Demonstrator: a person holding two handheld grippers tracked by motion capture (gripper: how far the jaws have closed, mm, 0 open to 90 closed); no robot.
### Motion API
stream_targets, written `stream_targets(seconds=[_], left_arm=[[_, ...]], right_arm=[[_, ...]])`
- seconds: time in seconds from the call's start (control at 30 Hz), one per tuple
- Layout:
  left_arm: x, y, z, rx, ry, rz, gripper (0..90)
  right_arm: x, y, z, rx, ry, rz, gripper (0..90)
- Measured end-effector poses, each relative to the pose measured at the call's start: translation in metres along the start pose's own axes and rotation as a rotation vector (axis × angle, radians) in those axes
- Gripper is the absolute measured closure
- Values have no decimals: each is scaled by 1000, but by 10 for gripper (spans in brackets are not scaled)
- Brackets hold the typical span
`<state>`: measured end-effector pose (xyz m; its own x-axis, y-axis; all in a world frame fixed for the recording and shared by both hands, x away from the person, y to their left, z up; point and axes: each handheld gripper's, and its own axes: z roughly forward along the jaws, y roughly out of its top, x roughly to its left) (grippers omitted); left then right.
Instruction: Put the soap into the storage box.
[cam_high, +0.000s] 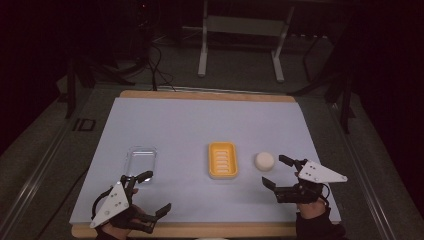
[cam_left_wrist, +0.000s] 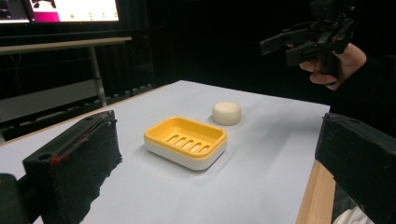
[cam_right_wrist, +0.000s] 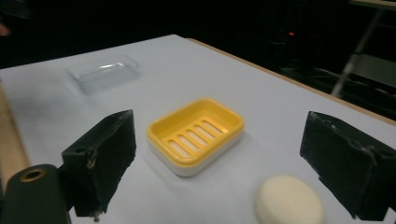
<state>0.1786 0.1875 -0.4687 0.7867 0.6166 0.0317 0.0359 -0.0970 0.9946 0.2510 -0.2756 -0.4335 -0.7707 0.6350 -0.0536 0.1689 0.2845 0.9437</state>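
Note:
A yellow soap dish (cam_high: 223, 160) with a white base sits in the middle of the white mat. A round white soap bar (cam_high: 264, 160) lies just to its right. My right gripper (cam_high: 274, 170) is open beside the soap, a little nearer the front edge. In the right gripper view the soap (cam_right_wrist: 288, 203) lies low between the jaws, with the dish (cam_right_wrist: 196, 133) beyond. My left gripper (cam_high: 157, 191) is open near the front left, holding nothing. The left gripper view faces the dish (cam_left_wrist: 186, 140) and the soap (cam_left_wrist: 227, 113).
A clear plastic lid (cam_high: 140, 161) lies on the mat left of the dish, just beyond my left gripper. The mat (cam_high: 200, 120) covers a wooden board whose edge shows at front and back. Table legs and cables stand on the dark floor behind.

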Motion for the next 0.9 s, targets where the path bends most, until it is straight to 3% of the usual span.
stream_targets(seconds=[0.33, 0.53, 0.57, 0.77, 0.8, 0.87, 0.9], left_arm=[[-5, -4, -1, -20, 9, 8, 1], [-5, -4, 0, -14, 1, 6, 1], [-5, -4, 0, -10, -2, 8, 1], [-5, -4, 1, -3, 3, 10, 1], [-5, -4, 1, -2, 3, 10, 1], [-5, -4, 1, 3, 4, 12, 1], [-5, -4, 2, 3, 4, 9, 1]], right_arm=[[-4, 10, 5, 19, 31, -1, 101], [-9, 18, 4, 11, 111, 8, 101], [-9, 20, 4, 15, 100, -6, 100], [-13, 26, 5, 90, 131, -65, 101], [-16, 27, 6, 117, 175, -59, 101], [-16, 29, 6, 143, 182, -82, 101], [-17, 30, 8, 166, 212, -84, 101]])
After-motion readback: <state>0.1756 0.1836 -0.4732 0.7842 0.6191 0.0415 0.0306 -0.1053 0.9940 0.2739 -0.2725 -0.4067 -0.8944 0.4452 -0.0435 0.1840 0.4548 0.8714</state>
